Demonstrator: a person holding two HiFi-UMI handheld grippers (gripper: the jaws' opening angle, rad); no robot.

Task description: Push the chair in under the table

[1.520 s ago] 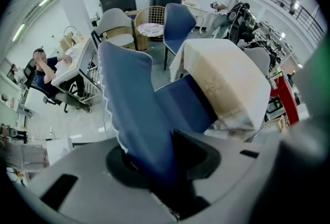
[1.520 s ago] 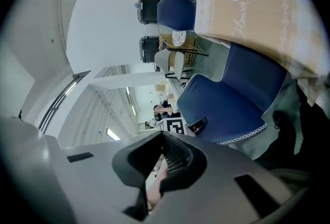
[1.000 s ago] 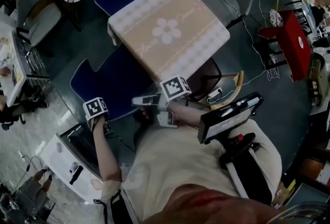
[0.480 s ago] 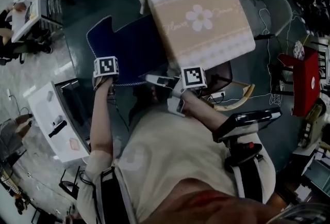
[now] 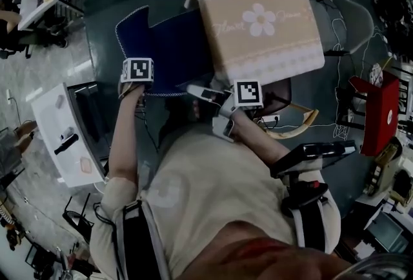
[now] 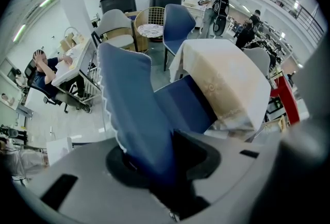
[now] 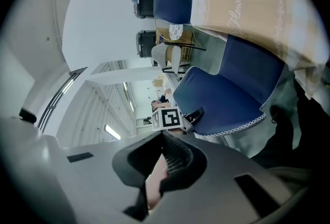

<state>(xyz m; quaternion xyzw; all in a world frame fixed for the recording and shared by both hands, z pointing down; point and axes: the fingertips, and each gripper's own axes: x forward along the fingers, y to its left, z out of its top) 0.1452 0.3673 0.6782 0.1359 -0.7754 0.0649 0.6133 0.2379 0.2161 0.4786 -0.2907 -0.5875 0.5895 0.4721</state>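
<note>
The left tool point(image 5: 133, 88) pinches the top of the backrest point(image 6: 129, 104) of the blue chair point(image 5: 171, 56), whose seat sits partway under the bench's point(image 5: 264, 27) left edge. The right tool point(image 5: 195, 90) is pressed together and empty. Pushing that high could tip the chair, or the seat could drag the hanging cloth point(image 5: 226, 73).

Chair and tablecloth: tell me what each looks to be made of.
The chair seems to wear a matte dark blue fabric cover, going by the white scalloped trim stitched along its edge. The tablecloth is probably soft woven cloth, beige with a printed white flower, since it drapes in folds at its corners.
</note>
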